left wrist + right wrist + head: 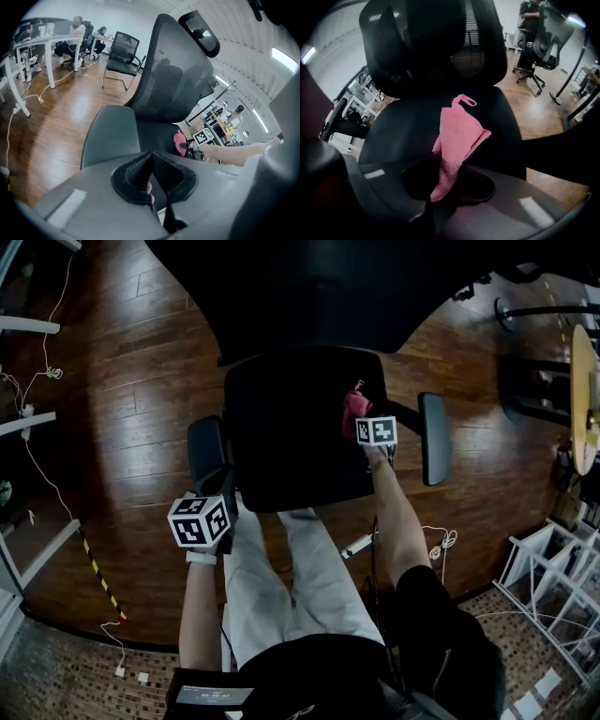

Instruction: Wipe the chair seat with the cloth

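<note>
The right gripper (446, 185) pinches the pink cloth (458, 133) by one bunched end. The cloth rests on the right part of the black chair seat (281, 437), above the frame's middle. It looks soft, light and floppy, so a firm pinch suits it. The left gripper (151, 171) has its jaws pressed together on nothing, beside the armrest (206, 451).

Right gripper (443, 187) jaws clamped on pink cloth (457, 140), cloth draped forward over black chair seat (403, 126), mesh backrest (436, 42) behind seat
</note>
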